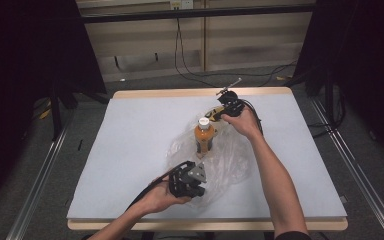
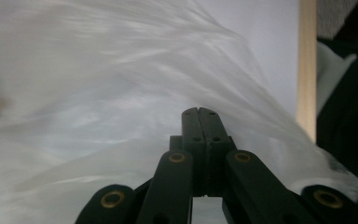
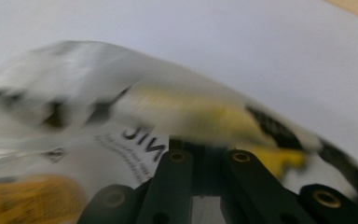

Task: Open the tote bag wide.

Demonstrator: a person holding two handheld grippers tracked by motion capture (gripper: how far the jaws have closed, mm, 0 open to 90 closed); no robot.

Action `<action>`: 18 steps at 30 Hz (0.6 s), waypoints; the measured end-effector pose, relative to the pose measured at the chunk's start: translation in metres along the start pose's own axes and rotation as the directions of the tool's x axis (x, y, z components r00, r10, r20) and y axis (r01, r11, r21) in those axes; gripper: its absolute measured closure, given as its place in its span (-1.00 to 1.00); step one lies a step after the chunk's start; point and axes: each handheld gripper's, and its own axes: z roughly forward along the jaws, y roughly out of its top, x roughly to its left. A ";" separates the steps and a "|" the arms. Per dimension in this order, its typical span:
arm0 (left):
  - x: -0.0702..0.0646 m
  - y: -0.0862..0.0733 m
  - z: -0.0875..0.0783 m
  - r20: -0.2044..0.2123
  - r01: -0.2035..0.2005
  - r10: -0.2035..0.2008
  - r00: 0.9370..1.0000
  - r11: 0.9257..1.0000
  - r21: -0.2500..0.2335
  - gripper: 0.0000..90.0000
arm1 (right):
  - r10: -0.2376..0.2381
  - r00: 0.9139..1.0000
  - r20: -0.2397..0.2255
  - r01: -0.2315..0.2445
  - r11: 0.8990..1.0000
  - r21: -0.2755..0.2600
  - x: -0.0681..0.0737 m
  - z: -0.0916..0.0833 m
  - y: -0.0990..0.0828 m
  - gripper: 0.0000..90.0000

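A clear plastic bag (image 1: 230, 160) lies crumpled in the middle of the table. An orange bottle (image 1: 204, 137) with a white cap stands upright at its far edge. My left gripper (image 1: 201, 189) is at the bag's near side. Its jaws are pressed together (image 2: 198, 112) with the bag's white film (image 2: 98, 93) billowing around their tips. My right gripper (image 1: 222, 112) is just beyond the bottle, shut on a silver, yellow and black packet (image 1: 213, 113). The blurred packet (image 3: 191, 112) lies across the jaw tips (image 3: 205, 144) and hides them.
A pale blue-grey mat (image 1: 140, 150) covers the wooden table (image 1: 180, 93), whose edge (image 2: 306, 70) runs close to my left gripper. Cables (image 1: 190, 70) trail on the floor beyond the table. Metal rails (image 1: 40, 175) run along both sides.
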 end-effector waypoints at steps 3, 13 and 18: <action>0.008 -0.002 -0.013 -0.014 0.026 -0.027 1.000 0.998 -0.064 1.00 | -0.013 1.000 -0.013 0.012 0.998 -0.059 0.004 -0.017 -0.007 1.00; 0.022 -0.007 -0.060 -0.087 0.043 -0.059 0.994 0.983 -0.181 1.00 | -0.061 0.994 -0.095 0.043 0.983 -0.176 0.022 -0.075 -0.046 1.00; 0.034 0.001 -0.074 -0.123 0.030 -0.056 0.991 0.979 -0.203 1.00 | -0.141 0.981 -0.133 0.118 0.980 -0.163 0.049 -0.085 -0.067 1.00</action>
